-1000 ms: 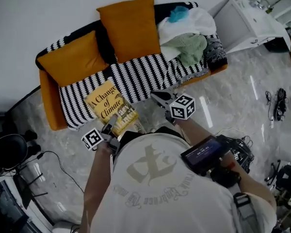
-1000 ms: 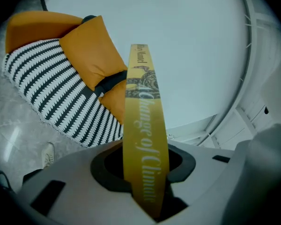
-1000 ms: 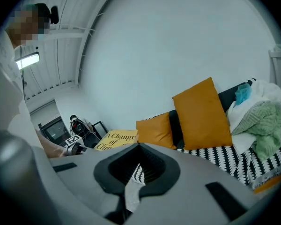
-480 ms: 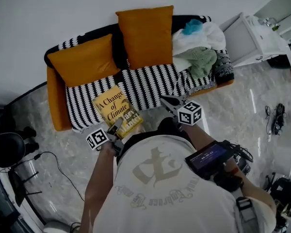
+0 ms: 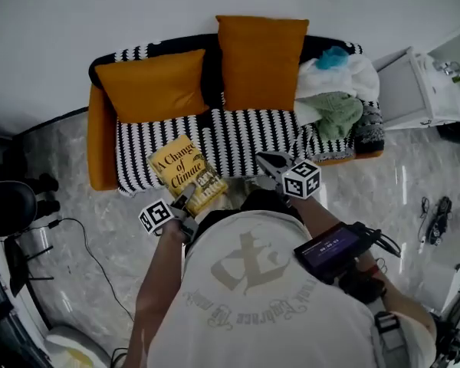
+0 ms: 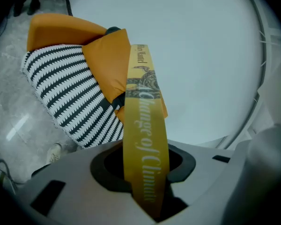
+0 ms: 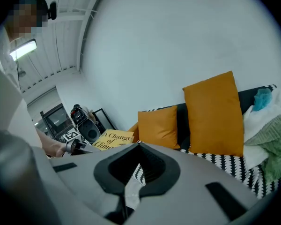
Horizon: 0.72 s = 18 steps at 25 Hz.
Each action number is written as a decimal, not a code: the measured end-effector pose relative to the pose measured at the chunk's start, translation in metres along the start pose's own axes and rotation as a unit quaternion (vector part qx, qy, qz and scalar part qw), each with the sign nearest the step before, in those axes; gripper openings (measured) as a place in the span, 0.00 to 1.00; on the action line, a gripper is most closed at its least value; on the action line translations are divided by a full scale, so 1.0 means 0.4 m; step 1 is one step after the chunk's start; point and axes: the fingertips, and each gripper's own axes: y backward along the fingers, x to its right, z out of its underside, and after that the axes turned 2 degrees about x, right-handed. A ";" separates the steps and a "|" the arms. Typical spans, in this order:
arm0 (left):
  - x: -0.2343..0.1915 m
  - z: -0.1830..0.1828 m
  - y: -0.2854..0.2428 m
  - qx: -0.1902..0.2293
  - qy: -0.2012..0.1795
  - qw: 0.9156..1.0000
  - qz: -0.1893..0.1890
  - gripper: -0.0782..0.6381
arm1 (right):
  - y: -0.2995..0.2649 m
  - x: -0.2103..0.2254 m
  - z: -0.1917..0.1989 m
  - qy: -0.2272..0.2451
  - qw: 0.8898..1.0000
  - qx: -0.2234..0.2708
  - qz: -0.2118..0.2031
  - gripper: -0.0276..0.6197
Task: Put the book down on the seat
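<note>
While the head view has swung so that the sofa [image 5: 101,148] now lies squarely across the upper middle of the frame, no longer slanting at upper left, the book [image 5: 185,173] has not left its grip. Left of centre, the left gripper [image 5: 182,204] stays clenched on the yellow book's lower end, and its spine stands between the jaws in the left gripper view. The book tilts over the front edge of the striped seat [image 5: 238,133]; I cannot tell whether it touches. Right of centre, the right gripper [image 5: 270,163] hangs with its jaws together on nothing. The approach looks complete to me; lowering and letting go remain.
</note>
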 end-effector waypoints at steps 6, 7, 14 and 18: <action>-0.027 -0.043 0.001 0.042 0.023 0.998 -0.027 0.32 | -0.092 0.031 -0.047 0.012 0.999 -0.014 -0.043 0.06; -0.027 -0.047 0.000 0.047 0.026 0.998 -0.030 0.32 | -0.104 0.036 -0.055 0.014 0.999 -0.017 -0.049 0.06; -0.008 -0.078 -0.064 0.080 0.044 0.994 -0.052 0.32 | -0.179 0.120 -0.110 0.015 0.995 -0.043 -0.088 0.06; 0.001 -0.084 -0.105 0.095 0.054 0.992 -0.063 0.32 | -0.217 0.170 -0.121 0.015 0.992 -0.062 -0.107 0.06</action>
